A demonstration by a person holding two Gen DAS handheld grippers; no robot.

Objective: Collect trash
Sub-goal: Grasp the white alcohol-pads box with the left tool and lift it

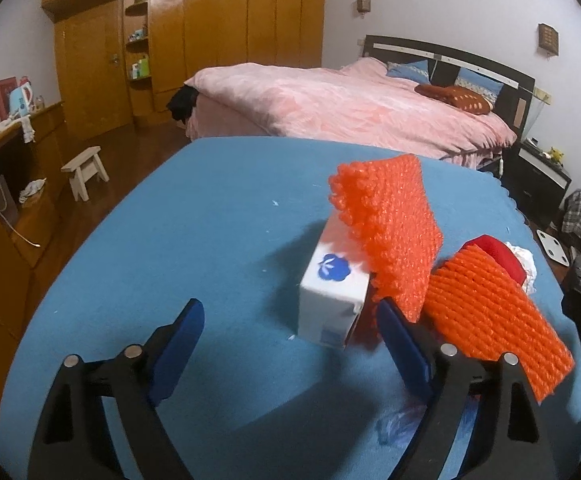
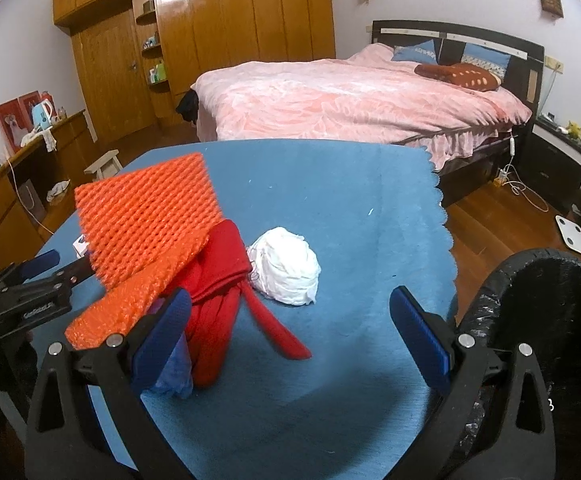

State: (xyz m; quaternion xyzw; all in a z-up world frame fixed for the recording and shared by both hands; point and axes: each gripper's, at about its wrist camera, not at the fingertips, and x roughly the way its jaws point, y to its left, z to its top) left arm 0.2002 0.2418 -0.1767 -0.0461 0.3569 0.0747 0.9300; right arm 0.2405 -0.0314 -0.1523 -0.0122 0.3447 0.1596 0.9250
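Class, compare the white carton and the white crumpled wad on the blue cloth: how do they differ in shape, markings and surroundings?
The white carton is a straight-edged box; the white crumpled wad is a rounded, wrinkled lump. The carton bears a blue flower-like mark; the wad shows no print. Orange foam netting leans over the carton, while the wad lies uncovered beside red fabric. Both are white and rest on the blue cloth.

Premises: a lived-in home bedroom. A double bed (image 2: 362,100) with pink bedding and a dark headboard (image 2: 458,36) stands at the far right. Built-in wooden wardrobes (image 2: 242,32) with open shelves of toiletries line the far wall. A nightstand (image 2: 558,156) sits right of the bed; a small white stool (image 2: 104,166) stands on wood flooring (image 2: 490,216), far left.
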